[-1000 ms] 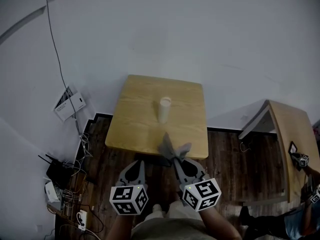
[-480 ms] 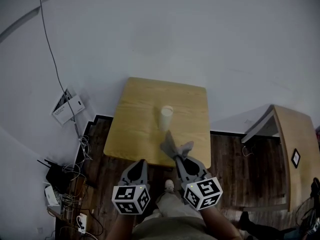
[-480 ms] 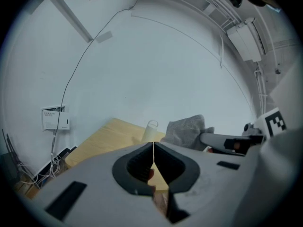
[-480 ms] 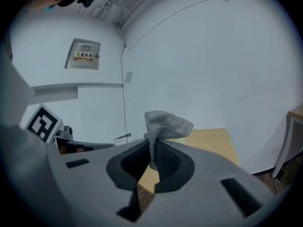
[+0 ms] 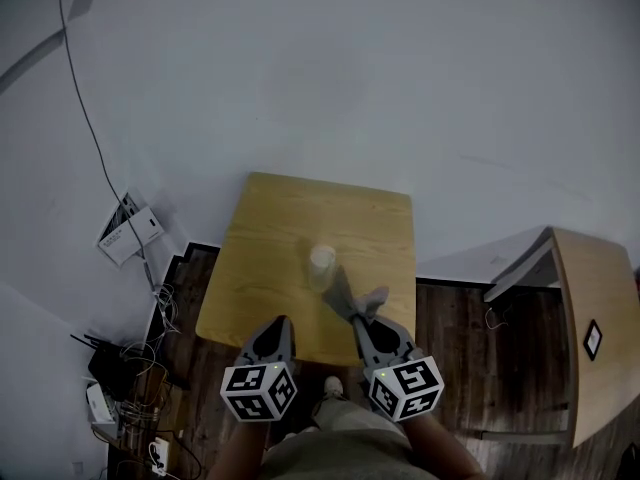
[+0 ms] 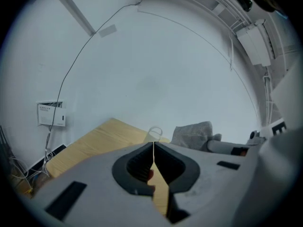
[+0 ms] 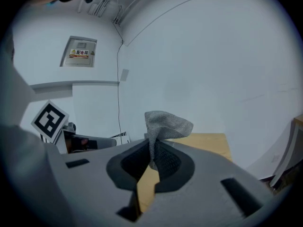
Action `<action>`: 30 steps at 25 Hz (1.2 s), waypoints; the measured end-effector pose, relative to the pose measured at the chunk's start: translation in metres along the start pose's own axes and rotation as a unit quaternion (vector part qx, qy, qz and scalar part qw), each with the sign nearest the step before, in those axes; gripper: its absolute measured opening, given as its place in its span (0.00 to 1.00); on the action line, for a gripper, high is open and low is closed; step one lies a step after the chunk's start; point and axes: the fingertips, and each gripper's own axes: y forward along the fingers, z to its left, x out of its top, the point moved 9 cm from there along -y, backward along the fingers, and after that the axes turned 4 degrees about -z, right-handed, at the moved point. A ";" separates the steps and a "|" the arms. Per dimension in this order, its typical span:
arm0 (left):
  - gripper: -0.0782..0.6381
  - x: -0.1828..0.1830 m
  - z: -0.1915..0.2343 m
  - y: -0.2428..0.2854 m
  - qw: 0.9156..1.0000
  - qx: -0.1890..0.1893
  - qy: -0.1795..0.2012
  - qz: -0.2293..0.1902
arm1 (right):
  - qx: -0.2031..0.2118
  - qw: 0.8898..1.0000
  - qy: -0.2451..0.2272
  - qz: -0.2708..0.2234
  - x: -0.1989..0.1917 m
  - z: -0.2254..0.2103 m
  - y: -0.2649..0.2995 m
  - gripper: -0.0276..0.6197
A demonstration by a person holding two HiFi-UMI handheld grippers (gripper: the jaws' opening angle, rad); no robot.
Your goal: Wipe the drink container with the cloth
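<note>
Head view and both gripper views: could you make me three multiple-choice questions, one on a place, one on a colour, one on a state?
1. Where does the white cup stand? A on the floor; B on the wooden table; C in a gripper.
2. What colour is the cloth? A grey; B red; C yellow.
3. How are the left gripper jaws? A wide open; B shut on the cup; C shut, empty.
Answers: 1 B, it stands upright on the table. 2 A, grey fabric sticks up from the right gripper jaws. 3 C, its jaws meet with nothing between.
</note>
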 end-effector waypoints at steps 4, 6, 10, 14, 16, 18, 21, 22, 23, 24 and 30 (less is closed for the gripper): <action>0.12 0.004 -0.006 0.029 1.000 -0.009 0.008 0.005 | 0.002 1.000 0.002 0.012 -0.001 -0.025 0.012 0.05; 0.12 0.006 -0.010 0.042 1.000 -0.020 0.012 0.004 | 0.004 1.000 0.003 0.018 -0.003 -0.037 0.017 0.05; 0.34 0.009 -0.015 0.073 0.999 -0.037 0.025 0.003 | 0.010 0.999 0.006 0.031 -0.008 -0.061 0.028 0.05; 0.38 0.011 -0.015 0.102 0.999 -0.020 0.047 0.000 | 0.020 0.999 0.008 0.039 -0.010 -0.080 0.039 0.05; 0.38 0.012 -0.012 0.115 0.999 -0.013 0.051 -0.003 | 0.026 0.999 0.010 0.040 -0.011 -0.087 0.045 0.05; 0.39 0.013 -0.010 0.127 0.998 -0.007 0.055 -0.001 | 0.030 0.999 0.013 0.042 -0.012 -0.095 0.052 0.06; 0.39 0.012 -0.008 0.142 0.998 -0.002 0.063 0.008 | 0.035 0.998 0.018 0.047 -0.014 -0.103 0.060 0.06; 0.39 0.011 -0.007 0.146 0.998 -0.001 0.065 0.012 | 0.037 0.998 0.019 0.049 -0.015 -0.105 0.062 0.05; 0.39 0.010 -0.007 0.150 0.998 0.000 0.067 0.016 | 0.038 0.998 0.020 0.051 -0.016 -0.107 0.063 0.06; 0.39 0.009 -0.007 0.153 0.997 0.001 0.070 0.019 | 0.040 0.998 0.021 0.052 -0.017 -0.109 0.065 0.06; 0.37 0.007 -0.003 0.170 0.997 0.013 0.076 0.025 | 0.045 0.997 0.025 0.057 -0.019 -0.121 0.076 0.06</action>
